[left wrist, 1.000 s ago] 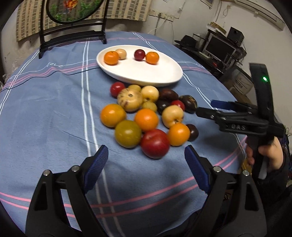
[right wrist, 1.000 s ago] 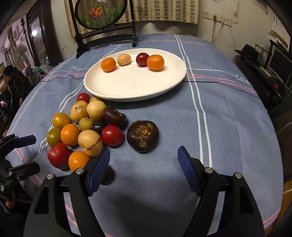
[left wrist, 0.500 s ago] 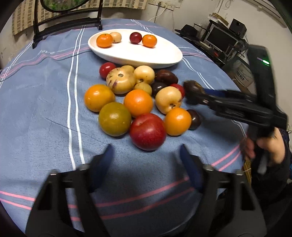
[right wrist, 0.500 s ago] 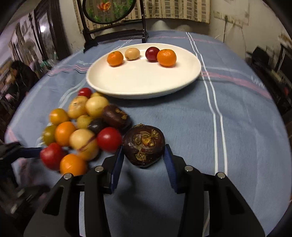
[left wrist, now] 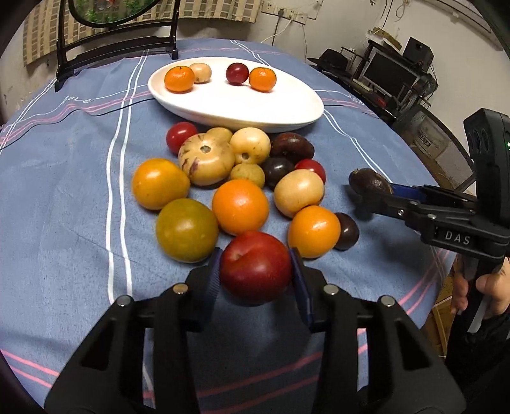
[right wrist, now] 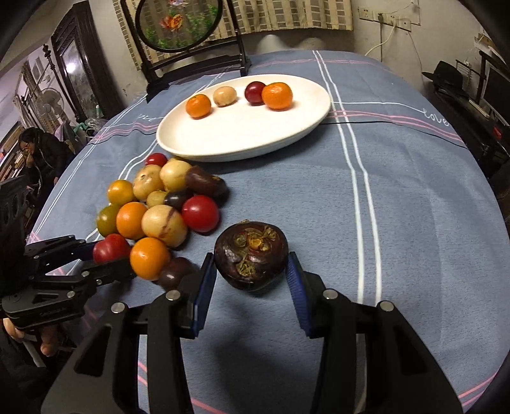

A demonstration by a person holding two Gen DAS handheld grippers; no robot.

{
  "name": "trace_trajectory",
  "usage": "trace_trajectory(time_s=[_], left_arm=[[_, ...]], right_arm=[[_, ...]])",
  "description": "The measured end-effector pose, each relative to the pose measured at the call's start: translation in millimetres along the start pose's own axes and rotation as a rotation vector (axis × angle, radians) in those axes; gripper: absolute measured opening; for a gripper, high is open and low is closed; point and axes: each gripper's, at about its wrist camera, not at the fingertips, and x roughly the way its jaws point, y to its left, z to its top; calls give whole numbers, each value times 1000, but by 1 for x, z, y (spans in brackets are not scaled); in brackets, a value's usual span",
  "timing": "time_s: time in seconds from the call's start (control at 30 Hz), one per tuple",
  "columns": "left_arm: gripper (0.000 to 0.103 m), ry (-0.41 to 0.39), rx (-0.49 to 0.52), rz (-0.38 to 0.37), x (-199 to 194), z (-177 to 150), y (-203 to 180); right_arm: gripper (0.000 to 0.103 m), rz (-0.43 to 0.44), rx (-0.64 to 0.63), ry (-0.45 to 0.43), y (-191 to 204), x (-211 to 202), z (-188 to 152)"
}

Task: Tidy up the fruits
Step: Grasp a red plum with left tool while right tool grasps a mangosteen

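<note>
My left gripper is shut on a big red fruit at the near edge of a pile of fruits on the blue tablecloth. My right gripper is shut on a dark brown mangosteen, to the right of the pile; it shows in the left wrist view holding that fruit. A white oval plate beyond the pile holds two oranges, a pale fruit and a dark red plum. The plate also shows in the right wrist view.
A black stand with a round embroidered screen stands at the table's far edge. Shelves with a monitor and speaker are off the table's right side. A person sits far left.
Both grippers moved forward and closed: the left onto the red fruit, the right onto the mangosteen. A second ago both were open and short of the fruit.
</note>
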Motion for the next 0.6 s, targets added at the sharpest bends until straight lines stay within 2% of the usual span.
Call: trace_trajectory(time_s=[0.3, 0.6], left_arm=[[42, -24, -8, -20, -20, -2, 5], [42, -66, -15, -36, -38, 15, 13]], right_arm=[[45, 6, -31, -16, 14, -4, 9], [45, 21, -26, -42, 18, -6, 21]])
